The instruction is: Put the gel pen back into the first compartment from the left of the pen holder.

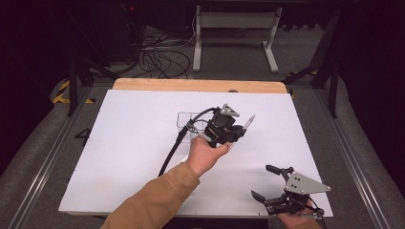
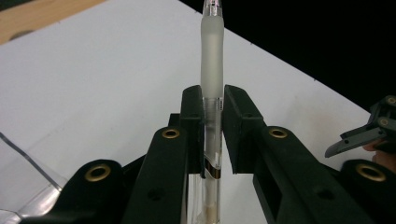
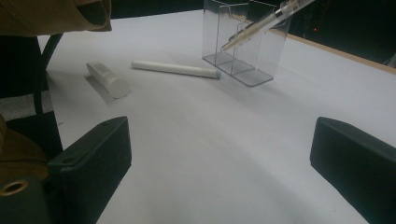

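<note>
Pen stands clamped between the left gripper's narrow fingers; the right gripper's fingers gape wide.

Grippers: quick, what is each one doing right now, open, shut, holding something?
Left gripper: shut on a clear pen, lifted above the table.
Right gripper: jaws wide open, holding nothing.

Clear plastic pen, frosted matt grip.

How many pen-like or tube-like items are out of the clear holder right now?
3: the clear pen clamped in the left tool, plus a white marker and a short white tube lying on the table. Others may be hidden.
</note>
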Available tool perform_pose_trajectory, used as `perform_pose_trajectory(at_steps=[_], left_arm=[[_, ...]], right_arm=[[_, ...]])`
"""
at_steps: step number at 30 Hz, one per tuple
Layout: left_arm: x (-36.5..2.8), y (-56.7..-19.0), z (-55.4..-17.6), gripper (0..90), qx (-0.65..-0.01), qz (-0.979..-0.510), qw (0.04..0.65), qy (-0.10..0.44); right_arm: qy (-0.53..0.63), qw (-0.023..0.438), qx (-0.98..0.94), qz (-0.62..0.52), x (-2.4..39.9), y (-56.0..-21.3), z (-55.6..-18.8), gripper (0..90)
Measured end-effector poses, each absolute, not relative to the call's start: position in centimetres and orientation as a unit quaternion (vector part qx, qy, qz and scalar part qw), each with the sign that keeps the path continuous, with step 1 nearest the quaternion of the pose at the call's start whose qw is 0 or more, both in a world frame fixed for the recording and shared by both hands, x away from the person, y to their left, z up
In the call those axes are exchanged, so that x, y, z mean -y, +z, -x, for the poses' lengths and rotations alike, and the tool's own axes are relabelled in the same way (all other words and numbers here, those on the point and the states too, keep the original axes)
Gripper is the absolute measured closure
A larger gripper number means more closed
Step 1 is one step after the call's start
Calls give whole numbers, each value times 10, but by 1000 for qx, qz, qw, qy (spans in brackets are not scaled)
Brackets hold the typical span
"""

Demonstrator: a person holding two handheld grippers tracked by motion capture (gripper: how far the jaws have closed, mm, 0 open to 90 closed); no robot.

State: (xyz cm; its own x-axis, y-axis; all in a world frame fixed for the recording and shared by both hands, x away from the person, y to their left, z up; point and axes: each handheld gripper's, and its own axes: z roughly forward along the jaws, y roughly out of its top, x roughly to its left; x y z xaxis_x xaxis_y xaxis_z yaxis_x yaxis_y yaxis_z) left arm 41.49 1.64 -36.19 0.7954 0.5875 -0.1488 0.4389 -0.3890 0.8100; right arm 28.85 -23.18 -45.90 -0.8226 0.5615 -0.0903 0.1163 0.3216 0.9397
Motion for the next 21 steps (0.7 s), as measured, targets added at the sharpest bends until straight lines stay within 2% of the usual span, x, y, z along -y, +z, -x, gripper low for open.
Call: perform_pose_trajectory(at_steps=[21], left_arm=[[-46, -340, -415, 788, -303, -816, 476, 127]], right_arm=[[540, 205, -787, -216, 231, -459, -288, 59]])
